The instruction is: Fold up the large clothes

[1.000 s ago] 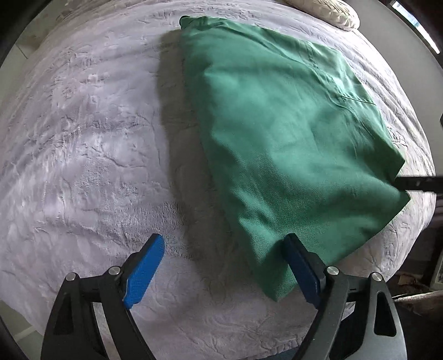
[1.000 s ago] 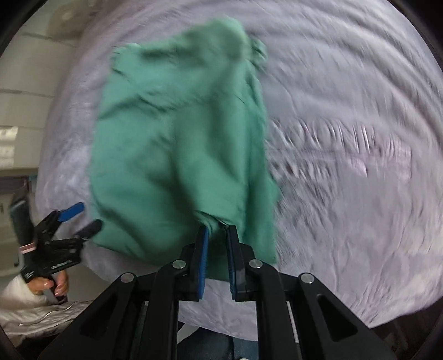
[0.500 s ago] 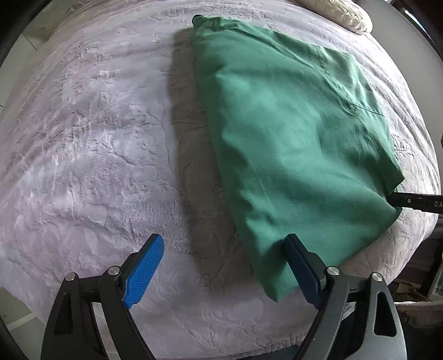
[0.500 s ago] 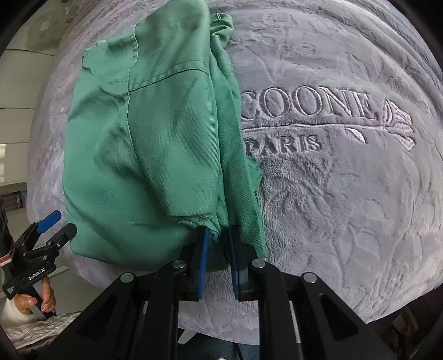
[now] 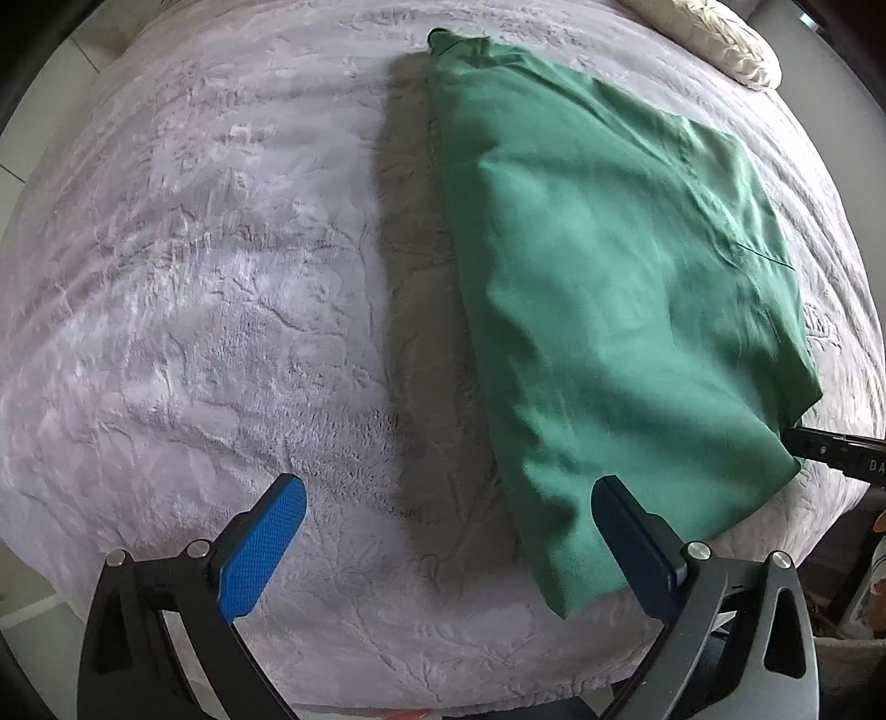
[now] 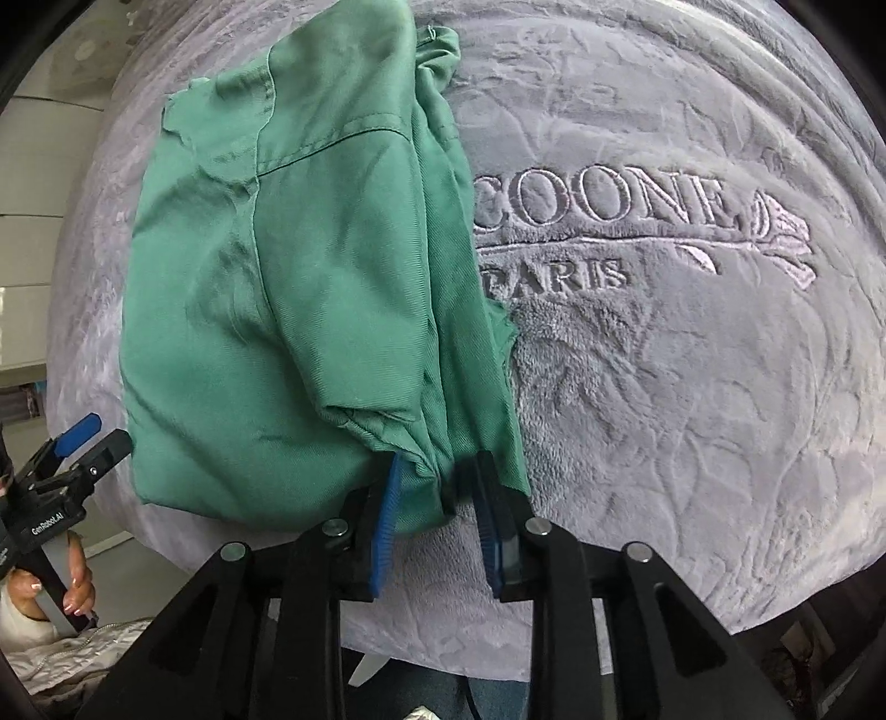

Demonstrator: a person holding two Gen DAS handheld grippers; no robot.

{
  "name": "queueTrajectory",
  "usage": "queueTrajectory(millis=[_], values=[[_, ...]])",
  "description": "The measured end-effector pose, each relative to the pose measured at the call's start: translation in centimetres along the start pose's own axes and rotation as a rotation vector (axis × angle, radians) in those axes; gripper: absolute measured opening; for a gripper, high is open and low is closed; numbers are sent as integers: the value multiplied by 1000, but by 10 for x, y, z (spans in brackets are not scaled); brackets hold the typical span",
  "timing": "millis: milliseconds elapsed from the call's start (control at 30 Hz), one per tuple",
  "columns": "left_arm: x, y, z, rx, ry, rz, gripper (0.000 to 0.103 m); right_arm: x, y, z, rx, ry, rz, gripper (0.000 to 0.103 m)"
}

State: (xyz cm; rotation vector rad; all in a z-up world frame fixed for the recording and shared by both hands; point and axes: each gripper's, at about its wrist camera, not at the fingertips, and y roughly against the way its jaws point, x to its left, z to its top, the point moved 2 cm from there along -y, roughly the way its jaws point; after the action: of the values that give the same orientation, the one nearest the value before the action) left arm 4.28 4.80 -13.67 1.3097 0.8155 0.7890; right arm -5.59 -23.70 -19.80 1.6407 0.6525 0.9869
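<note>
Garment (image 5: 598, 310) folded to compact stack near bed (image 5: 221, 277) edge; right gripper (image 6: 437, 498) loosening around corner, left gripper (image 5: 448, 543) spread wide, empty. Smoothing left, probably.

A plain green garment (image 5: 598, 288), without print, lies on a pale lilac-grey plush blanket (image 5: 221, 277) embossed with leafy veins. The blanket bears tone-on-tone embroidered lettering (image 6: 603, 205) and a pinkish leaf sprig (image 6: 786, 238). Both grippers have black frames; their fingers (image 5: 263, 545) carry bright blue dimpled pads. A cream quilted pillow (image 5: 714, 39) sits at the far edge.
</note>
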Motion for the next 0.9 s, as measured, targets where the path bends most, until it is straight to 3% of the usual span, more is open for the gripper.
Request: queueTrajectory(millis=[133, 233, 300, 433, 500, 633, 700, 900], values=[[-5, -5, 0, -2, -3, 31, 103, 2, -7, 0, 14, 7, -15, 29], [-7, -1, 1, -22, 0, 62, 103, 8, 11, -5, -1, 35, -37, 34], [-6, 1, 1, -37, 11, 89, 103, 12, 36, -8, -72, 54, -37, 43], [-5, 4, 7, -50, 31, 98, 103, 23, 66, 3, -179, 52, -1, 44], [-7, 4, 9, -42, 34, 100, 103, 31, 57, 13, -166, 50, 2, 44], [-6, 5, 11, -31, 41, 102, 103, 43, 15, 25, -89, 67, -94, 44], [-6, 6, 12, -30, 48, 91, 103, 39, 1, 28, -76, 47, -102, 49], [-5, 2, 12, -26, 59, 111, 103, 48, -8, 28, -78, 58, -121, 55]])
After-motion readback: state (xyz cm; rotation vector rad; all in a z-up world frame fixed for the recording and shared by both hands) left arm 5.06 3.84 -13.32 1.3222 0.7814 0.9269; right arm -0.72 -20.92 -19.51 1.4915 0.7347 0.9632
